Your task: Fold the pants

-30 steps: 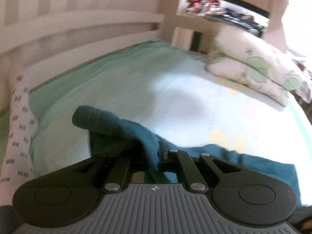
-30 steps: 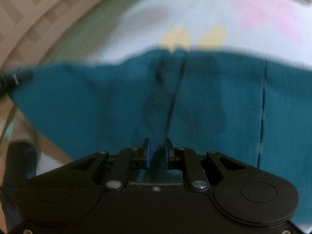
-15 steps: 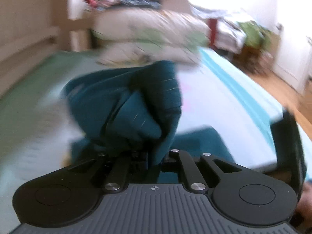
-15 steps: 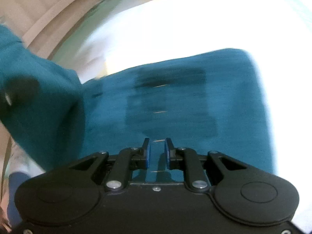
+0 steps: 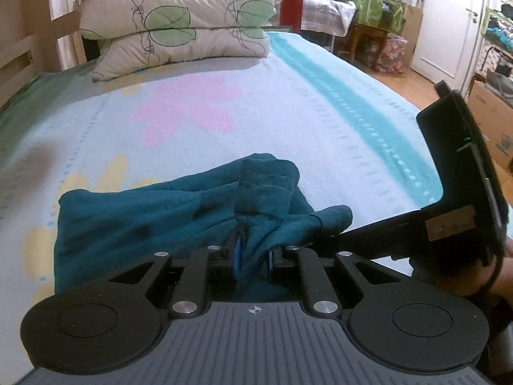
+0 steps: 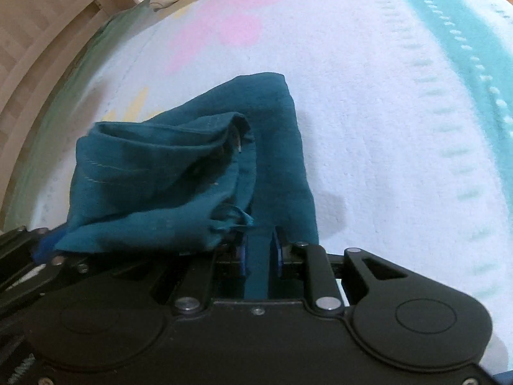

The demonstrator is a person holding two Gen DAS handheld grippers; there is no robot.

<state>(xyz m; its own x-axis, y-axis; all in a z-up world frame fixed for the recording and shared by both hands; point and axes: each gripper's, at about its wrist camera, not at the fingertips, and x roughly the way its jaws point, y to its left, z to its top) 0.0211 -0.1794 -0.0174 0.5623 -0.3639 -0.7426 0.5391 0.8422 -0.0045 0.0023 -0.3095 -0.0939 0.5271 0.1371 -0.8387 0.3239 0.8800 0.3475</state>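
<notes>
Both grippers have swung across the bed since the earlier frames, and the teal pants [image 5: 166,215] now lie bunched low-centre on the pale fleece blanket [image 5: 224,122]. Left gripper [image 5: 253,256] and right gripper [image 6: 261,250] each grasp a fold of cloth between blue pads, jaws having just been opening slightly. Long axis runs left-right in the left view; fabric soft, creased, hem stitched.

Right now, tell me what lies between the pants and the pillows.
Only bare blanket between the pants and the pillows, seen in the left wrist view.
</notes>
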